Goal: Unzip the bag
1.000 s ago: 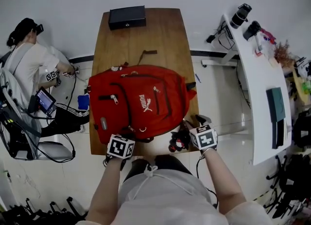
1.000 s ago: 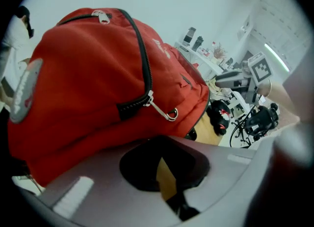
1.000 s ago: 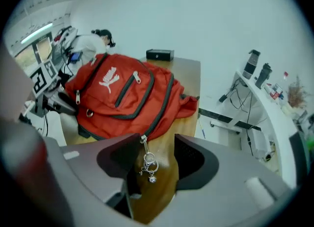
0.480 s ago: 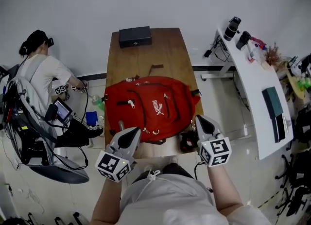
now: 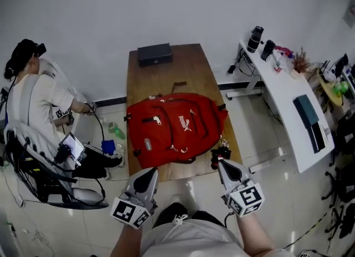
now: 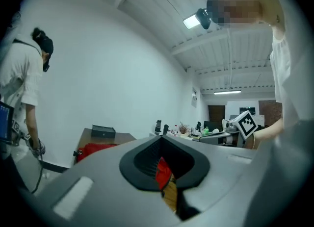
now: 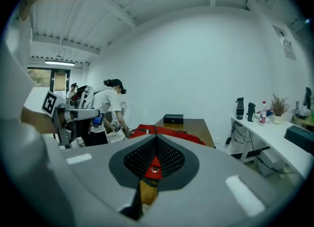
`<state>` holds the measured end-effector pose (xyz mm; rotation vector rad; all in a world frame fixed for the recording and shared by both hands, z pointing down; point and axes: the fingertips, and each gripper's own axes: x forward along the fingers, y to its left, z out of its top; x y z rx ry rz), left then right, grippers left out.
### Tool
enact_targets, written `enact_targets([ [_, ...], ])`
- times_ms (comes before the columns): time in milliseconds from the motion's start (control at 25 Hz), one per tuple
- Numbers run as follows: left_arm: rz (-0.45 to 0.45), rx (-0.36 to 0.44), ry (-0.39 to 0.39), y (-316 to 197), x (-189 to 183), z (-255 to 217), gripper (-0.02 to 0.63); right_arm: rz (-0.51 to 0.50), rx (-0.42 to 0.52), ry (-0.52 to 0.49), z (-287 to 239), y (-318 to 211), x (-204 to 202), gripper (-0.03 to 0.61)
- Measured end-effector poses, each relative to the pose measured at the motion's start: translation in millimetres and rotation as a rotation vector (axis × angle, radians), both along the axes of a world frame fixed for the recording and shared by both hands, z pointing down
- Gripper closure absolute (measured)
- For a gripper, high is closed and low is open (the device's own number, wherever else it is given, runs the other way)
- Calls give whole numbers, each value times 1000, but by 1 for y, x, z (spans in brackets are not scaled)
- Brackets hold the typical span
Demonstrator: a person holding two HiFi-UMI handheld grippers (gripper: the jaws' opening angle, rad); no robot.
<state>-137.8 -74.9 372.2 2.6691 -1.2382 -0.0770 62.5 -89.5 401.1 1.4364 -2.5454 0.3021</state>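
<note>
The red backpack lies flat on the wooden table, with a silver zipper pull on its front pocket. A black charm hangs at its near right corner. My left gripper is held off the table's near edge, short of the bag, jaws together and empty. My right gripper sits just short of the charm, also shut and empty. In the left gripper view the closed tips point level, with the bag far to the left. In the right gripper view the bag lies beyond the closed tips.
A black box sits at the table's far end. A white desk with bottles and a dark tray stands to the right. A person works at the left among cables and a chair.
Both grippers have lifted away from the bag's near edge and come back past the table edge. The right jaws, open a second ago, are shut. The head view now sees the table from higher.
</note>
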Motion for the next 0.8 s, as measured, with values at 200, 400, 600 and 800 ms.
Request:
enact_targets([
  [200,-11,6,-1,54,15,1,606,-35,8,-27,-2,49,3,572],
  [400,-44,8,26,127,48,4,607,-74,11,-45,-2,117,16,572],
  [600,-57,7,33,198,78,5,606,-154,9,-39,-7,184,24,572],
  [800,-60,23,25,235,78,0,606,-162,16,-52,-11,219,23,572],
])
